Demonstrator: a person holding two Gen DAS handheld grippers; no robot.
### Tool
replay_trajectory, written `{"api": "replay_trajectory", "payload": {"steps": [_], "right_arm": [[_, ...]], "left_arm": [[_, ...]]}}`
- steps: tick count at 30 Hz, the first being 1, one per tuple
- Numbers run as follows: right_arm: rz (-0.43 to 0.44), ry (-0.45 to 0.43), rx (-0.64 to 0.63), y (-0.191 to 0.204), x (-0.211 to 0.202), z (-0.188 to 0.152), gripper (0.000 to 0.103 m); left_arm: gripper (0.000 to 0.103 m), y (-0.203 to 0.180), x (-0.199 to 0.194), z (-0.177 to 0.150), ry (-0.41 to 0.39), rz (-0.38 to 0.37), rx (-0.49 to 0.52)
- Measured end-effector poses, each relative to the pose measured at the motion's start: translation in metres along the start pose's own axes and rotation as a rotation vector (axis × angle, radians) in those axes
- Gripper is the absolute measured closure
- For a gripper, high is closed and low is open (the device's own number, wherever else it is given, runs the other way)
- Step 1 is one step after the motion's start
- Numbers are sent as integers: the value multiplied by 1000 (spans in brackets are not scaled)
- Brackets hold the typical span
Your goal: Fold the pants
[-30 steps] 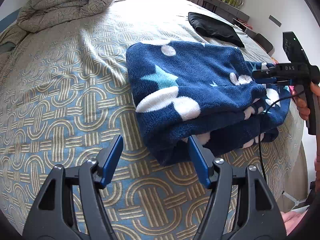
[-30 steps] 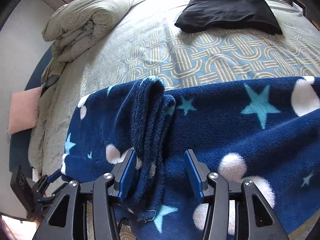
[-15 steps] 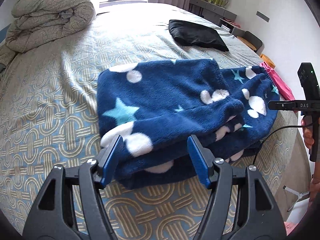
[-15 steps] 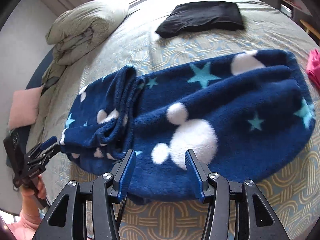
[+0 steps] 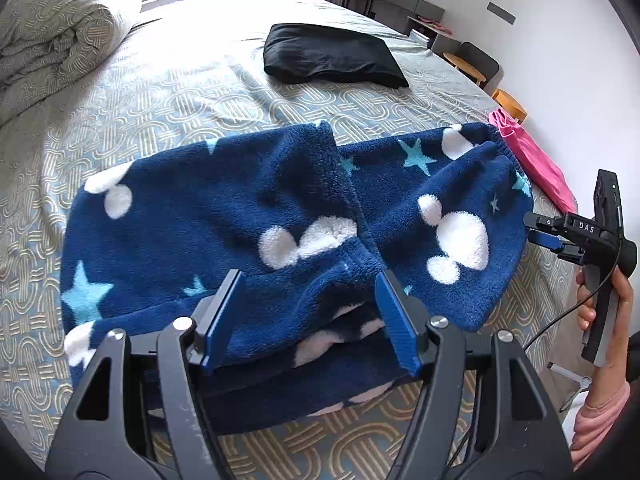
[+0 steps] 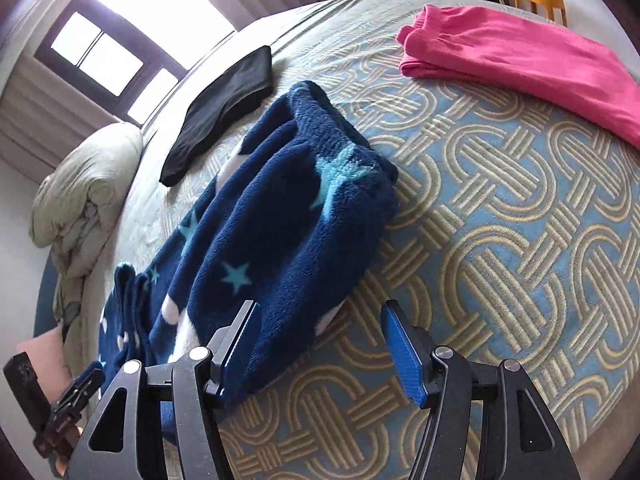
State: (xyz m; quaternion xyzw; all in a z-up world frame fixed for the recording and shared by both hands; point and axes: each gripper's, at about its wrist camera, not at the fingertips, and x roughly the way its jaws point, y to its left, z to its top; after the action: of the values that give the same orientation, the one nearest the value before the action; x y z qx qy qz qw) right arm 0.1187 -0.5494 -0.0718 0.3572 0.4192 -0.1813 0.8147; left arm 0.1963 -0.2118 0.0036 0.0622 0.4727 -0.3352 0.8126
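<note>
Navy fleece pants point(image 5: 224, 216) with stars and white dots lie folded across the patterned bedspread point(image 5: 168, 100). My left gripper point(image 5: 310, 322) hovers open over their near edge; fabric shows between the fingers, but the pads do not press it. My right gripper point(image 6: 320, 342) is beside one end of the pants point(image 6: 288, 216), jaws opening, with only bedspread point(image 6: 500, 240) between them and the fleece next to its left finger. In the left wrist view a hand holds the right gripper point(image 5: 550, 240) just off that end of the pants. In the right wrist view, the left gripper point(image 6: 80, 388) is at the lower left.
A folded black garment point(image 5: 332, 56) lies farther back on the bed. A pink garment point(image 6: 520, 52) rests near the bed's right edge. A rolled duvet point(image 5: 52, 40) sits at the far left. Stools point(image 6: 536, 0) and a desk point(image 5: 392, 0) stand past the bed.
The right gripper left the fold of fleece it straddled, swung off to the end of the pants, rolled and widened. The left gripper slid right along the near edge, still open.
</note>
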Motion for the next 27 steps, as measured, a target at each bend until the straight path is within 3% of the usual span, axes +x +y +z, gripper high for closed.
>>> {"api": "replay_trajectory", "payload": {"steps": [6,16,22,27], "right_arm": [[30,-1,5,-5,15,11,38],[72,-7,29,-12,30,22,37],[92,-24,50,-10,33,26,33],[78,-39,50,-2,39,30,35]], "left_arm": [[35,-13,18,9,38,-8,-18],[35,-43,39,21,70,-41,34],[35,-55,54,21,88,-7,60],[35,-56,54,21,84,-13,73]]}}
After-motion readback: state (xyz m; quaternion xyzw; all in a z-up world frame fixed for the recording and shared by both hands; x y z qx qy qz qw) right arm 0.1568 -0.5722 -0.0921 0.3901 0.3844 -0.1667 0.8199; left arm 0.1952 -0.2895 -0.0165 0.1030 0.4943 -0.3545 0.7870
